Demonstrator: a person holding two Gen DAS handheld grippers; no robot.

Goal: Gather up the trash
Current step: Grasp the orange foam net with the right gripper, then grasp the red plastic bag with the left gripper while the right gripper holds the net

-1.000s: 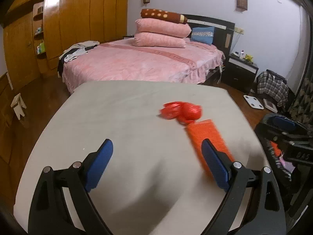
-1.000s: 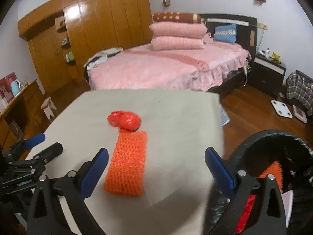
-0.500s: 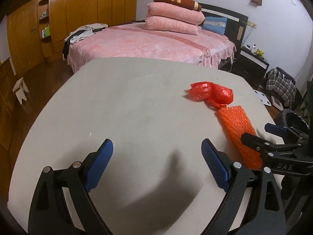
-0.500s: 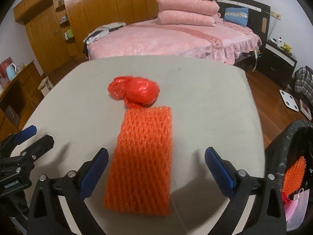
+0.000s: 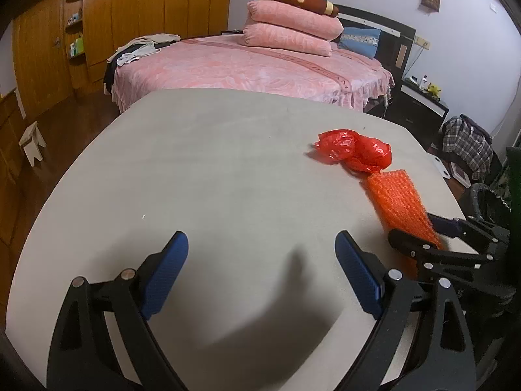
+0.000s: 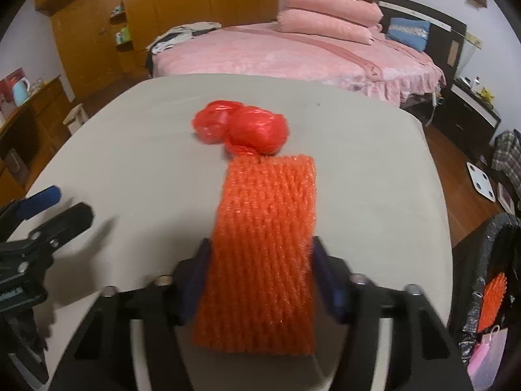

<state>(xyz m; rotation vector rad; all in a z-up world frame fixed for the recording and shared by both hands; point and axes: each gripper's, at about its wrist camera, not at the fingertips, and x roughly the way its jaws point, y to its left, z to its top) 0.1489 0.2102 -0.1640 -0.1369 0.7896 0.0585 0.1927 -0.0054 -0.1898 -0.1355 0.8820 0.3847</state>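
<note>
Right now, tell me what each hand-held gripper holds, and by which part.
The right hand-held gripper pinches the orange foam net sleeve across its near end; the left hand-held gripper holds nothing.

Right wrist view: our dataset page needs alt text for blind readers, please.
The right gripper closes on an orange foam net sleeve lying on a beige table, a crumpled red plastic bag just beyond. A black-lined trash bin stands at right.

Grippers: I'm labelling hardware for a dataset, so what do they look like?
The left gripper and right gripper match: black angular frames, silver rivets, and fingers faced with textured blue pads. No cables or sleeves show.
</note>
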